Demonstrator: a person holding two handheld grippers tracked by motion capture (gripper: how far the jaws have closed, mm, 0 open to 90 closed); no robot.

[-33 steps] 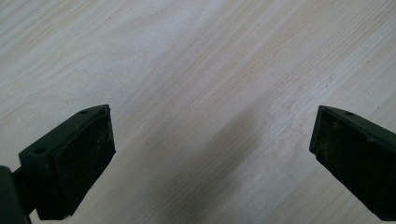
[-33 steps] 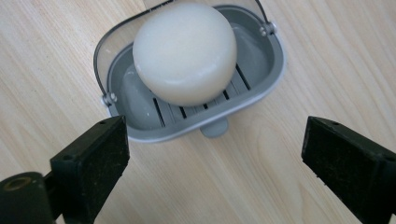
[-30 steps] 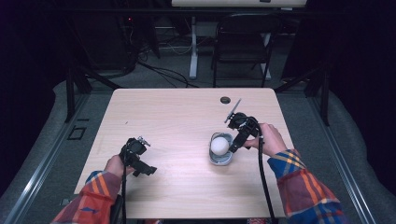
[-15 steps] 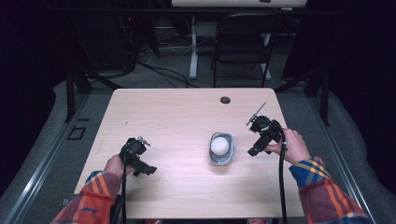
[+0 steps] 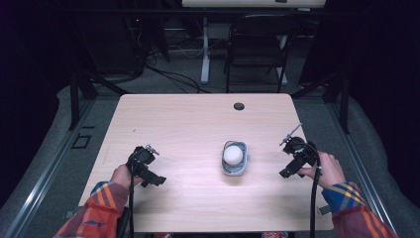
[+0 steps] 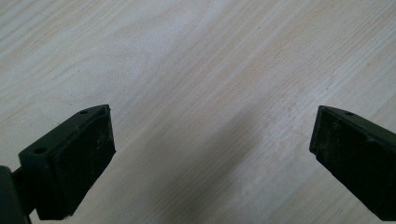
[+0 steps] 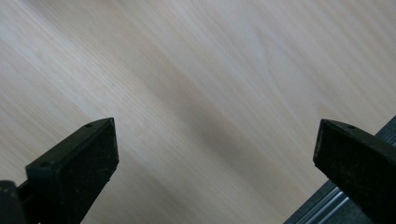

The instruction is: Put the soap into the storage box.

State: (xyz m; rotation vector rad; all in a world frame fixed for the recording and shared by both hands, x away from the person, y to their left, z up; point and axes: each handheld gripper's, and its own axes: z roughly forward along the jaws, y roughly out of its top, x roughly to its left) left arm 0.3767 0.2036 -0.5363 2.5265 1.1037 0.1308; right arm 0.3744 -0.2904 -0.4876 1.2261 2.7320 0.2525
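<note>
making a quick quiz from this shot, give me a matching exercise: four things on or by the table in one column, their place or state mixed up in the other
Things:
1. white ball
2. left tongs
3. right tongs
4. round hole

Places or states:
A. near the far edge of the table
B. open, at the table's right edge
C. sitting in a small grey bowl
D. open, over the table's left part

Pairs: 1-C, 2-D, 3-B, 4-A
</note>
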